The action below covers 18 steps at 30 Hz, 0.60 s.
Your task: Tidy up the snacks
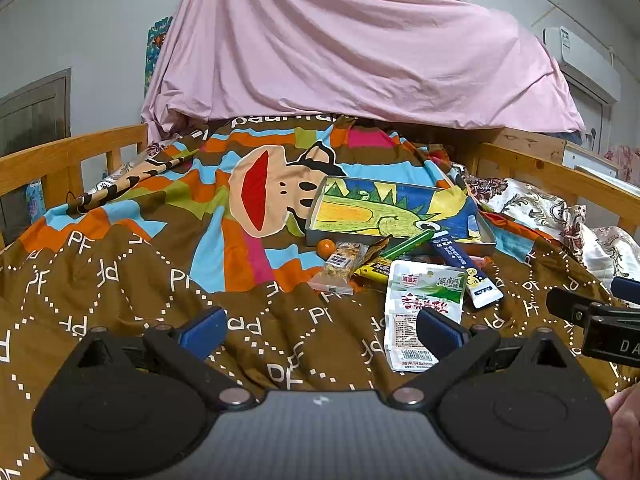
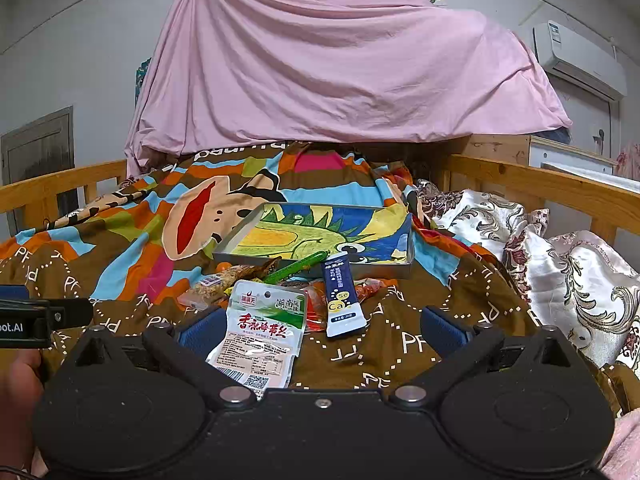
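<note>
A pile of snacks lies on a brown patterned bedspread in front of a shallow tray (image 1: pixel 394 242) (image 2: pixel 312 266) with a dinosaur drawing. A white-green packet (image 1: pixel 420 312) (image 2: pixel 262 332) is nearest. A dark blue stick sachet (image 1: pixel 464 266) (image 2: pixel 340 296), a green tube (image 1: pixel 406 245) (image 2: pixel 294 269), a granola bar (image 1: pixel 342 268) (image 2: pixel 212 286), a yellow-black wrapper (image 1: pixel 374 270) and an orange ball (image 1: pixel 326 247) lie around it. My left gripper (image 1: pixel 320 330) is open and empty, its right finger over the white packet. My right gripper (image 2: pixel 322 330) is open and empty, just before the packet and sachet.
Wooden bed rails (image 1: pixel 72 148) (image 2: pixel 540 184) run along both sides. A pink sheet (image 1: pixel 352 48) hangs over the far end. A floral satin quilt (image 2: pixel 568 264) is bunched at the right. The right gripper shows at the right edge of the left wrist view (image 1: pixel 592 316).
</note>
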### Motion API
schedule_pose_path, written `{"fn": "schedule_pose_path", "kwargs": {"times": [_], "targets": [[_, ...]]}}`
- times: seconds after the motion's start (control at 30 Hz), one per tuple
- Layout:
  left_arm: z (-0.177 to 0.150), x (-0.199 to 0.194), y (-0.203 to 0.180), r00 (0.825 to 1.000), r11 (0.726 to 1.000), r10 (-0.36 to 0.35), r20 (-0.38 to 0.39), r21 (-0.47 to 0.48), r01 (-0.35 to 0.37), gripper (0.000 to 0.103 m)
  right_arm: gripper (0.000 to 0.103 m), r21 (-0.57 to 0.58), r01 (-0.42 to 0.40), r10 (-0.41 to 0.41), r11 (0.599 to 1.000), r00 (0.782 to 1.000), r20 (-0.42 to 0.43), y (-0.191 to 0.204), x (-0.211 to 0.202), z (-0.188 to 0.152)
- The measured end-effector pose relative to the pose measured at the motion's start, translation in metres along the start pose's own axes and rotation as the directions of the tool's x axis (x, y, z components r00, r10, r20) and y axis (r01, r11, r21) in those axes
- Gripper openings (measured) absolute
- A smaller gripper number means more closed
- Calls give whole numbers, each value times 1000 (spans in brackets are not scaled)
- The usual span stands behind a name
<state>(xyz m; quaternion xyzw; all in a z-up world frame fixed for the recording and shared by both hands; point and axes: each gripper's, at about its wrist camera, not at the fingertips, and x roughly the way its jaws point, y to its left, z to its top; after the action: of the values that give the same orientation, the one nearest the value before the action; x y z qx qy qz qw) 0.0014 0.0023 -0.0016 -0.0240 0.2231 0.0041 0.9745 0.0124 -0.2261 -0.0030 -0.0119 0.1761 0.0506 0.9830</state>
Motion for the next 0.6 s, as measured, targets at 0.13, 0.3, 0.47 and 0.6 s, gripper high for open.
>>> {"fn": "schedule_pose_path", "kwargs": {"times": [0.13, 0.3, 0.47, 0.6], "targets": [[0, 0, 0, 1000, 1000, 0, 0, 1, 0, 103, 103, 0, 0, 0, 1000, 1000, 0, 0, 0, 0], [-3, 1, 0, 1000, 1000, -2, -2, -2, 2, 103, 103, 0, 0, 0, 1000, 1000, 0, 0, 0, 0], [-5, 2, 0, 1000, 1000, -2, -3, -3, 2, 103, 103, 0, 0, 0, 1000, 1000, 0, 0, 0, 0], [-6, 2, 0, 1000, 1000, -1, -3, -4, 1, 103, 103, 1, 0, 0, 1000, 1000, 0, 0, -1, 0]]}}
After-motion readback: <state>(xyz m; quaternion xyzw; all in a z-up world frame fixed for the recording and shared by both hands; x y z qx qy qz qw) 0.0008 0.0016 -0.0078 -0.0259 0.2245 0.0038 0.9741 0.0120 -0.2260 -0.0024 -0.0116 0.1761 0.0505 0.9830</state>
